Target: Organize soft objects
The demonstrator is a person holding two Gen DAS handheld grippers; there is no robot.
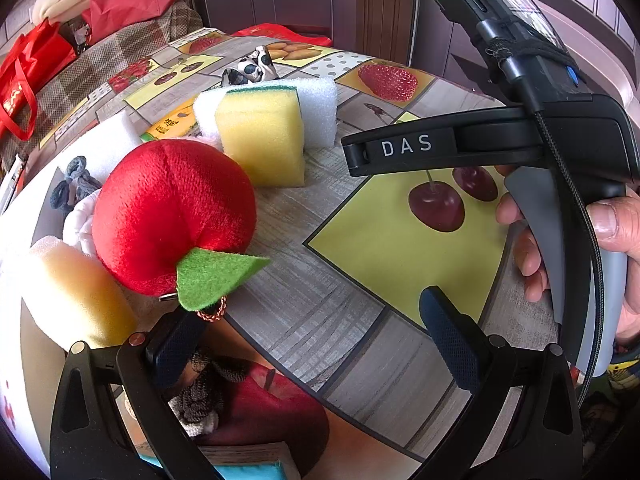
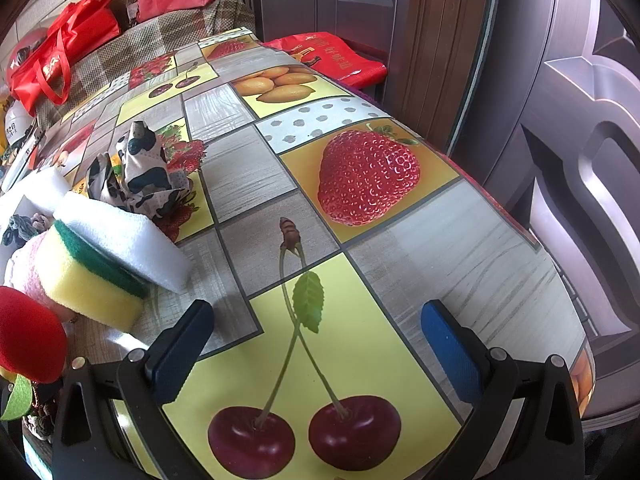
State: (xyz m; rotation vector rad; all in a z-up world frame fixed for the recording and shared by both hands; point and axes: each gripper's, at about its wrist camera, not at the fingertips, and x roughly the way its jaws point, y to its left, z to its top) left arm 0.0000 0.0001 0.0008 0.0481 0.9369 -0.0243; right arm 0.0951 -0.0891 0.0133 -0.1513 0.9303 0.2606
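A red plush apple (image 1: pixel 172 212) with a green felt leaf lies on the fruit-print tablecloth, just ahead of my left gripper's left finger. My left gripper (image 1: pixel 316 336) is open and holds nothing. Behind the apple a yellow sponge with a green scouring layer (image 1: pixel 260 136) leans against a white foam block (image 1: pixel 316 112). A pale yellow sponge (image 1: pixel 76 292) sits at the near left. A cow-print cloth (image 2: pixel 140 168) lies further back. My right gripper (image 2: pixel 320 344) is open over the printed cherries, right of the yellow-green sponge (image 2: pixel 88 280) and the white foam block (image 2: pixel 128 236).
A grey hair tie (image 1: pixel 72 184) and another white foam block (image 1: pixel 104 140) lie left of the apple. A brown knitted item (image 1: pixel 200 396) sits under my left gripper. Red bags (image 2: pixel 60 56) and a checked cushion stand at the back left. The table edge (image 2: pixel 560 264) curves along the right, near a door.
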